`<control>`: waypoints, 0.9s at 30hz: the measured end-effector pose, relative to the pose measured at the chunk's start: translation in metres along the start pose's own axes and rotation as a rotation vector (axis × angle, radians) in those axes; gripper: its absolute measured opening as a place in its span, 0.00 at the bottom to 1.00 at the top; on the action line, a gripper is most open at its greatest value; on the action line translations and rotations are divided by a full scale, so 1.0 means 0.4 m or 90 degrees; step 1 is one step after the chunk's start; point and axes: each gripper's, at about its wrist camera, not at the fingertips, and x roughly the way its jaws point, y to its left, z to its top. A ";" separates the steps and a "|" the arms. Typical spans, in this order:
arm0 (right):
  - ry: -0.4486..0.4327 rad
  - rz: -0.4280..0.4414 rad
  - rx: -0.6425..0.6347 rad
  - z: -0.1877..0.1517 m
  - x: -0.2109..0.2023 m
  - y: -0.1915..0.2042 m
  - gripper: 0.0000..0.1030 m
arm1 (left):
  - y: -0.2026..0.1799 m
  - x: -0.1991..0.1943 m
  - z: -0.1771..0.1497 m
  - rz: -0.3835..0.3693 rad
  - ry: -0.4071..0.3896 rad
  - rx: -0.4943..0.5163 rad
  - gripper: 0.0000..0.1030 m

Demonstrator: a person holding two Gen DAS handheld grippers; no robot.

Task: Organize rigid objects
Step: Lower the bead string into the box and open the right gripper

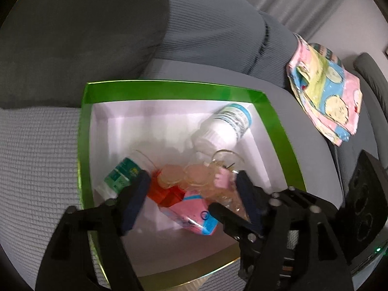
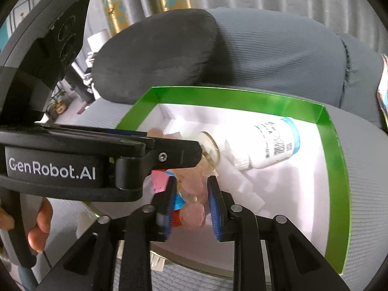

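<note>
A green-rimmed white box (image 1: 174, 89) sits on a grey sofa; it also shows in the right wrist view (image 2: 337, 169). In it lie a white pill bottle (image 1: 225, 126) (image 2: 269, 143), a green-and-white carton (image 1: 121, 174), an orange-red box (image 1: 165, 194), a pink-and-blue box (image 1: 191, 208) and a clear bag of pinkish round pieces (image 1: 194, 177) (image 2: 194, 208). My left gripper (image 1: 191, 181) is open over the bag and boxes. My right gripper (image 2: 191, 203) is close around the clear bag, its blue pads (image 2: 213, 206) at either side; the grip is unclear.
A dark grey cushion (image 1: 80, 31) and lighter sofa back (image 1: 213, 29) rise behind the box. A folded pink, blue and yellow cloth (image 1: 325, 89) lies on the sofa to the right. The left gripper's body (image 2: 72, 160) crosses the right wrist view.
</note>
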 end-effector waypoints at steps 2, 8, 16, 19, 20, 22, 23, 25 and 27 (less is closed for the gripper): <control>0.004 -0.014 0.014 0.000 -0.003 -0.010 0.52 | 0.007 -0.013 0.003 0.005 -0.005 -0.010 0.90; -0.028 -0.012 0.061 -0.023 -0.063 -0.044 0.64 | 0.044 -0.084 -0.011 0.025 -0.022 -0.026 0.99; -0.036 -0.006 0.074 -0.106 -0.142 -0.033 0.67 | 0.084 -0.197 -0.079 0.057 -0.056 -0.012 0.99; -0.032 -0.006 0.070 -0.138 -0.167 -0.014 0.71 | 0.102 -0.233 -0.120 0.076 -0.058 -0.011 0.99; -0.031 0.002 0.068 -0.148 -0.174 -0.008 0.71 | 0.097 -0.232 -0.123 0.079 -0.057 -0.012 0.99; -0.031 -0.005 0.060 -0.160 -0.188 0.010 0.71 | 0.100 -0.244 -0.151 0.081 -0.054 -0.012 0.99; -0.031 -0.008 0.055 -0.167 -0.193 0.020 0.71 | 0.104 -0.252 -0.171 0.088 -0.052 -0.011 0.99; -0.026 0.001 0.054 -0.185 -0.201 0.036 0.71 | 0.108 -0.260 -0.201 0.100 -0.050 -0.004 0.99; -0.016 0.008 0.048 -0.203 -0.205 0.056 0.71 | 0.109 -0.264 -0.230 0.111 -0.043 0.003 0.99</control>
